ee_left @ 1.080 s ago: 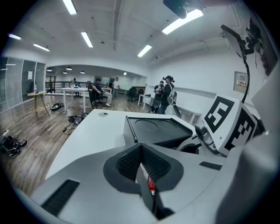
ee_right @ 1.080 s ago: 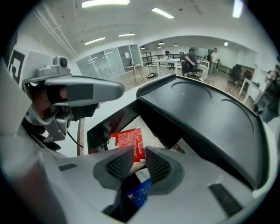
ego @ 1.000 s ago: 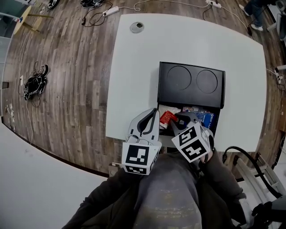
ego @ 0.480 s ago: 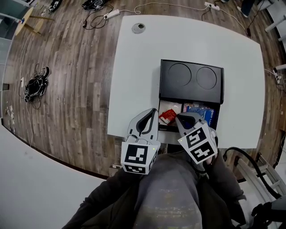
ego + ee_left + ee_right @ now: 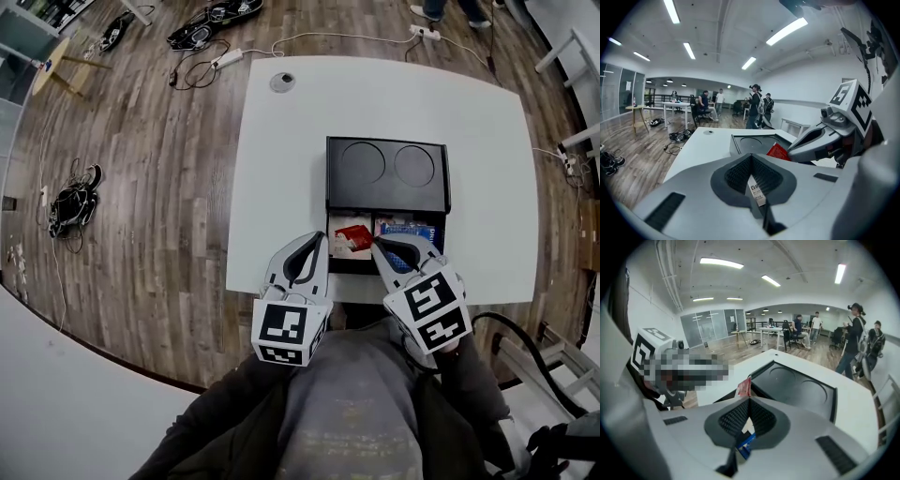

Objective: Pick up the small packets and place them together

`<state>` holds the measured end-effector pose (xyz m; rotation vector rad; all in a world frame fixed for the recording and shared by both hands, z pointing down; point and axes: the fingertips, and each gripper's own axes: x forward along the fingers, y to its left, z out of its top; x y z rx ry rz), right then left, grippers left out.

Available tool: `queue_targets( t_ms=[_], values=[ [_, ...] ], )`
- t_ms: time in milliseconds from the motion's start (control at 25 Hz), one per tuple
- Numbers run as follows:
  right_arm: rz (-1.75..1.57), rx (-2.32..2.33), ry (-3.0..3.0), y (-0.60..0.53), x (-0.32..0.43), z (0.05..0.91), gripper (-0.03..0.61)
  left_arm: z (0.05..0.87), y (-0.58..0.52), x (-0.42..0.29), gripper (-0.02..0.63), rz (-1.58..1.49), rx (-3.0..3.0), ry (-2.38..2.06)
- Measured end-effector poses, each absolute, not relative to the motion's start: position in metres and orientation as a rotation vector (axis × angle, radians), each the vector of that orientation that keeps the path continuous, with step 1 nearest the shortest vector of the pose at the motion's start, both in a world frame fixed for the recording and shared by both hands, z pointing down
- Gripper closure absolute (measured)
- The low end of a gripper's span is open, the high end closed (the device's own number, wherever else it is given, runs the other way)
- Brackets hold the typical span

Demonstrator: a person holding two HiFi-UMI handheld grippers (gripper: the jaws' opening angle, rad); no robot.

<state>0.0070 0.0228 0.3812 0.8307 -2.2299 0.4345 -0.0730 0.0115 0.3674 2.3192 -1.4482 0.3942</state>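
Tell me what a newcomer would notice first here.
The red packet stands out, pinched at the tip of the shut right gripper at the near end of the black tray on the white table. Beside it, the left gripper is shut on a white printed packet.

right gripper (image 5: 378, 243) | fingers closed on red packet (image 5: 353, 238); packet raised

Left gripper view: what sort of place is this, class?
Probably an open-plan office or lab: strip lights overhead, people around desks at the back, cables on the wood floor.
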Motion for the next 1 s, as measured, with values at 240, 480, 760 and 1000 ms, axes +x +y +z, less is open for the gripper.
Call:
queue_targets(
  t_ms=[240, 480, 760, 1000],
  values=[
    [0.438, 0.957, -2.299, -0.022, 0.021, 0.34, 0.574, 0.351, -0.002, -0.072, 0.623, 0.378, 2.345, -1.467],
    [0.493, 0.962, -2.332, -0.074, 0.036, 0.335, 0.574, 0.351, -0.021, -0.065, 0.623, 0.406, 2.306, -1.498],
    [0.592, 0.95, -2.281, -0.108, 0.042, 0.371, 0.574, 0.376, -0.036, -0.075, 0.623, 0.445, 2.209, -1.526],
    [0.59, 0.941, -2.222, -0.121, 0.04, 0.389, 0.571, 0.383, -0.046, -0.079, 0.623, 0.456, 2.173, -1.532]
  ],
)
